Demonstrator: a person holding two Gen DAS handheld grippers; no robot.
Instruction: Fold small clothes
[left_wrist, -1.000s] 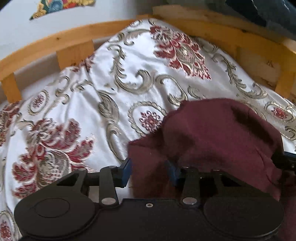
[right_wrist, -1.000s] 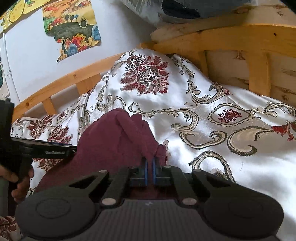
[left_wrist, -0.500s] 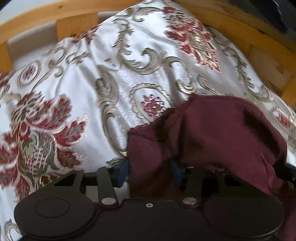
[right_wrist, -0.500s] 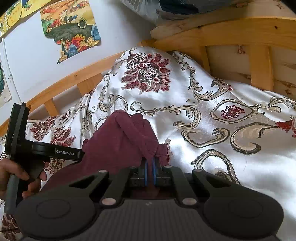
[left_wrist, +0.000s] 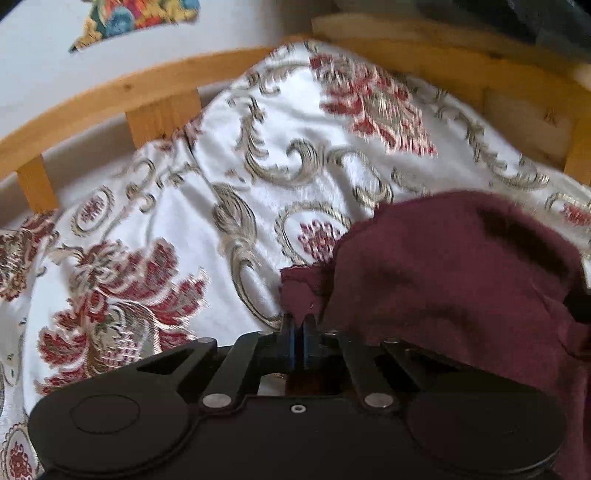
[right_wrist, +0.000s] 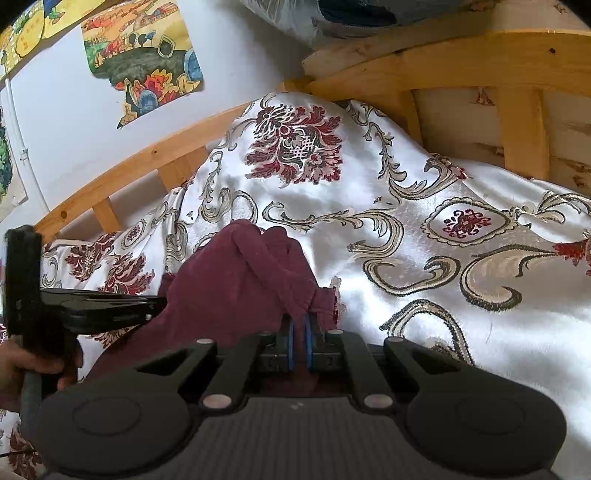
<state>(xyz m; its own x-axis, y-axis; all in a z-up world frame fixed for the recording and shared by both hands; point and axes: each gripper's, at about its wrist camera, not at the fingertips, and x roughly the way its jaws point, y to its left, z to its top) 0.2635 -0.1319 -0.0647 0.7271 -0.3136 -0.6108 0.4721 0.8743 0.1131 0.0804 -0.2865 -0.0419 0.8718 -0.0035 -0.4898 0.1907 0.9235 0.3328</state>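
A small maroon garment (left_wrist: 454, 269) lies bunched on a white satin bedspread (left_wrist: 280, 140) with red and gold patterns. My left gripper (left_wrist: 298, 328) is shut on the garment's left edge. In the right wrist view the garment (right_wrist: 236, 288) rises in folds, and my right gripper (right_wrist: 299, 328) is shut on its right edge, where the cloth gathers between the blue pads. The left gripper's body (right_wrist: 85, 306) shows at the left of that view, held by a hand.
A wooden bed frame (right_wrist: 461, 62) curves round the back and right of the bedspread. A white wall with colourful pictures (right_wrist: 144, 59) stands behind. Dark bundled fabric (right_wrist: 354, 14) lies on top of the frame.
My left gripper was open around the garment's left edge and has closed on it. The left view has tilted up. My right gripper stays shut on the cloth.
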